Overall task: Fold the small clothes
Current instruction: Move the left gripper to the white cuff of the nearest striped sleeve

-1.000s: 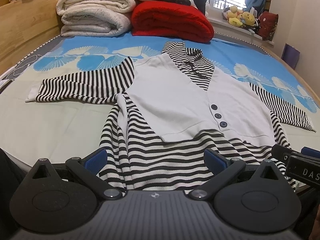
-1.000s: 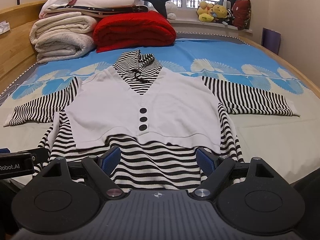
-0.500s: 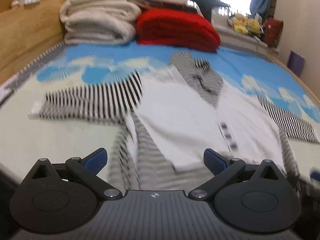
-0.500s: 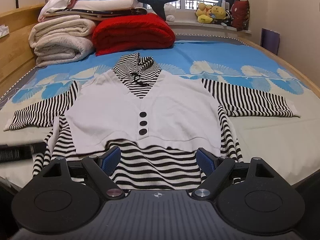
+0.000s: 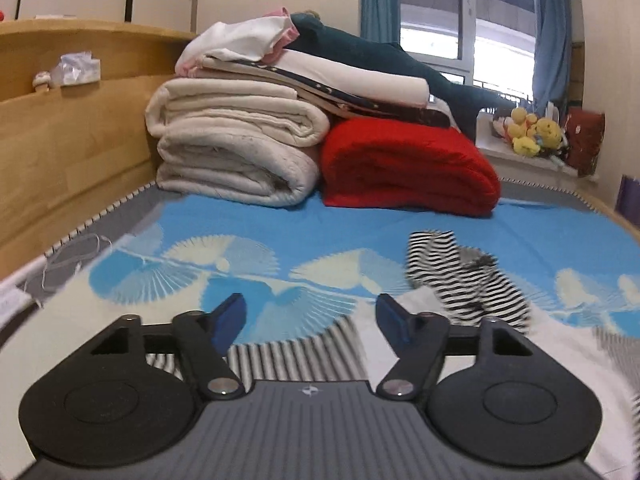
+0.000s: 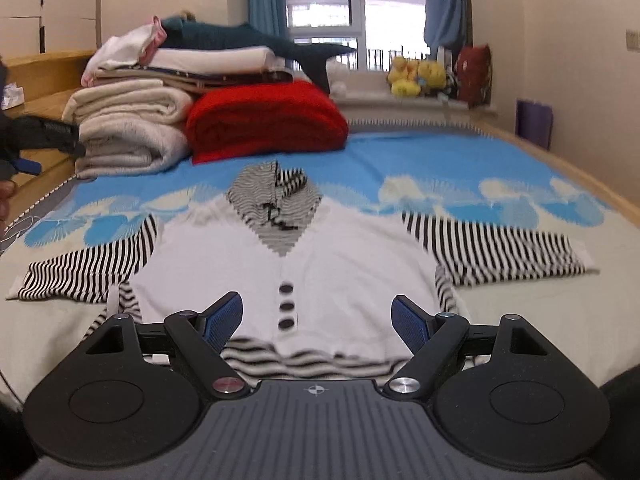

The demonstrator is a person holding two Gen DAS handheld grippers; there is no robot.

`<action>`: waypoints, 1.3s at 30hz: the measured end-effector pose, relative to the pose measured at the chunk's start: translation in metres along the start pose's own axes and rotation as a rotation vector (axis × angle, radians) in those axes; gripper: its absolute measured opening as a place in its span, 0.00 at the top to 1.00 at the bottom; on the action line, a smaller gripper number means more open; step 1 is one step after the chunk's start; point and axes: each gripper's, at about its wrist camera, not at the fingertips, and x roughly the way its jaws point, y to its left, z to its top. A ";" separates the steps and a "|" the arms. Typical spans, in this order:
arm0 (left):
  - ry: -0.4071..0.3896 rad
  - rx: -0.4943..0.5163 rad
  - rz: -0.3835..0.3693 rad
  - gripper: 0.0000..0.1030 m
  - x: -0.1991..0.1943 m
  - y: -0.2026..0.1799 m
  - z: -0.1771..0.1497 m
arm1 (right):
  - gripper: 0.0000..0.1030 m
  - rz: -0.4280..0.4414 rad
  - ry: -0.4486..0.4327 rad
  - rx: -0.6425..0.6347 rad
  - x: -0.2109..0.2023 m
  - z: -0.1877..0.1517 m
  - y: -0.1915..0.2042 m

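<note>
A small top (image 6: 320, 264) lies flat on the bed, face up: white front with three dark buttons, black-and-white striped sleeves, collar and hem. In the left wrist view I see its striped collar (image 5: 460, 280) to the right and its left sleeve (image 5: 296, 356) below the fingers. My left gripper (image 5: 311, 314) hovers over that sleeve near the shoulder. Its jaws are closing and nothing is between the pads. My right gripper (image 6: 317, 314) stands open above the lower front of the top, just over the buttons (image 6: 287, 306), holding nothing.
Folded cream blankets (image 5: 240, 152) and a red blanket (image 5: 408, 168) are stacked at the far end of the bed. A wooden bed frame (image 5: 60, 140) runs along the left. Plush toys (image 6: 416, 76) sit on the window sill. A white cable (image 5: 76, 256) lies at the left edge.
The left gripper has travelled forward and to the left, from the hem to above the left sleeve, has tilted up, and its jaws have narrowed. The right gripper has tilted up slightly in place.
</note>
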 end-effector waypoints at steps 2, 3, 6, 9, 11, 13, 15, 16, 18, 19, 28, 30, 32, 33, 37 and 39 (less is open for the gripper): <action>0.062 0.002 0.019 0.40 0.021 0.014 -0.006 | 0.25 0.009 -0.010 -0.017 0.004 0.007 0.001; 0.105 -0.042 0.036 0.42 0.034 0.026 -0.005 | 0.25 0.020 -0.015 -0.018 0.005 0.012 0.001; 0.131 -0.120 0.060 0.42 0.054 0.050 -0.003 | 0.25 0.022 -0.038 -0.048 0.013 0.030 0.003; 0.174 -0.161 0.091 0.42 0.071 0.064 -0.006 | 0.25 0.030 -0.042 -0.070 0.028 0.050 0.008; 0.203 -0.184 0.102 0.42 0.081 0.070 -0.008 | 0.25 0.036 -0.050 -0.077 0.042 0.067 0.013; 0.224 -0.196 0.114 0.42 0.088 0.076 -0.010 | 0.25 0.046 -0.059 -0.086 0.055 0.084 0.018; 0.250 -0.213 0.128 0.41 0.094 0.081 -0.013 | 0.25 0.052 -0.076 -0.107 0.067 0.100 0.024; 0.265 -0.222 0.135 0.41 0.097 0.084 -0.016 | 0.25 0.054 -0.084 -0.119 0.073 0.106 0.028; 0.295 -0.251 0.149 0.39 0.106 0.091 -0.021 | 0.26 0.059 -0.099 -0.145 0.087 0.120 0.035; 0.315 -0.277 0.154 0.39 0.109 0.096 -0.024 | 0.26 0.062 -0.105 -0.154 0.093 0.125 0.038; 0.548 -0.603 0.276 0.24 0.155 0.166 -0.073 | 0.26 0.140 -0.115 -0.230 0.150 0.156 0.058; 0.578 -0.688 0.305 0.24 0.160 0.181 -0.085 | 0.26 0.151 -0.105 -0.233 0.165 0.156 0.059; 0.589 -0.746 0.341 0.24 0.163 0.192 -0.094 | 0.26 0.152 -0.093 -0.225 0.175 0.150 0.058; 0.593 -0.758 0.354 0.24 0.165 0.195 -0.097 | 0.26 0.152 -0.080 -0.218 0.182 0.147 0.057; 0.576 -0.778 0.393 0.22 0.172 0.200 -0.098 | 0.26 0.159 -0.008 -0.166 0.200 0.140 0.058; 0.565 -0.765 0.412 0.22 0.174 0.200 -0.096 | 0.28 0.176 -0.010 -0.166 0.205 0.139 0.063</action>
